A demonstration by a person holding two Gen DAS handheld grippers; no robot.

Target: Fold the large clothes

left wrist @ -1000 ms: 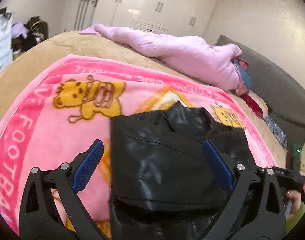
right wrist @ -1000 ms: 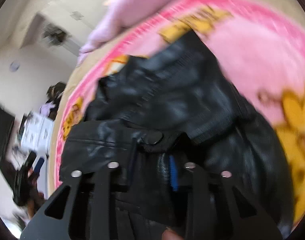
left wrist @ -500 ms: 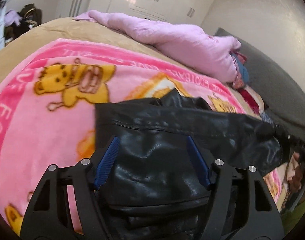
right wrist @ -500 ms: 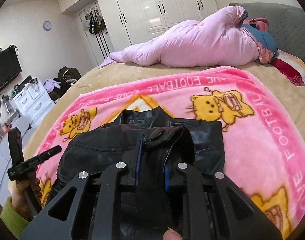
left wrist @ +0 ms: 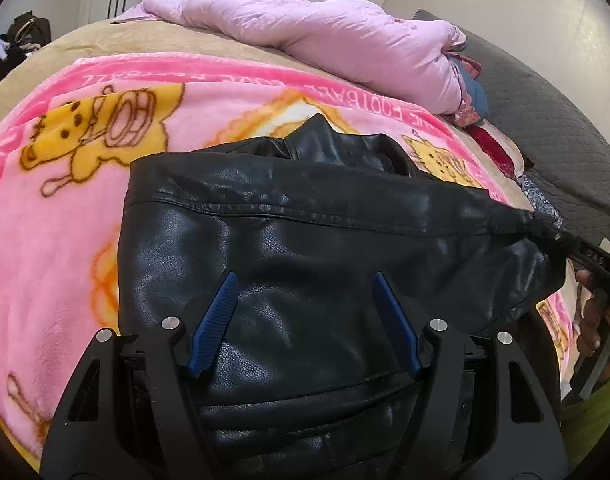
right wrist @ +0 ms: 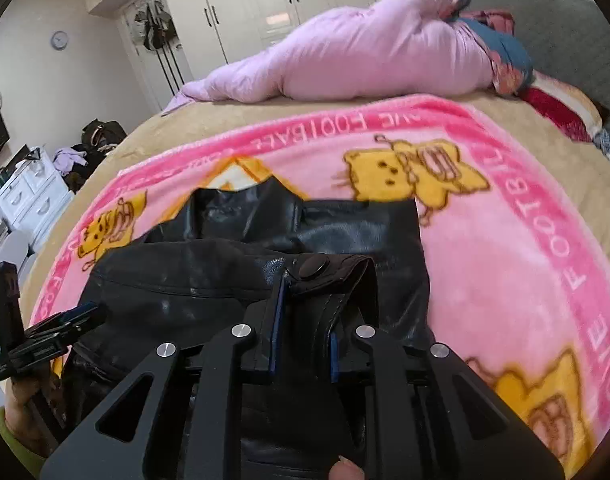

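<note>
Left wrist view puts my left gripper (left wrist: 305, 320) low over a black leather jacket (left wrist: 305, 216), its blue pads (left wrist: 215, 324) standing apart with the leather bulging up between them; from here I cannot tell whether they are pressing on it or only straddling it. The jacket lies on a pink cartoon-print blanket (left wrist: 57, 220) spread across the bed (left wrist: 137, 40), with its collar pointing toward the far side and a stitched seam running across its upper part. At the right edge of this view a stretch of the jacket is drawn out taut to my right gripper (left wrist: 577, 246), which a hand (left wrist: 597, 320) in a green sleeve carries. On the right wrist view that right gripper (right wrist: 305, 340) is clenched on a folded edge of the jacket (right wrist: 209, 276), the narrow gap between its pads filled with leather just below a round black snap button (right wrist: 313, 267). The left gripper (right wrist: 61, 320) shows at the left edge of that view, beside the jacket's near edge. A rumpled lilac duvet (right wrist: 365, 60) is heaped along the far side of the bed, next to a grey padded headboard (right wrist: 565, 32), and white wardrobes (right wrist: 265, 4) stand behind.
</note>
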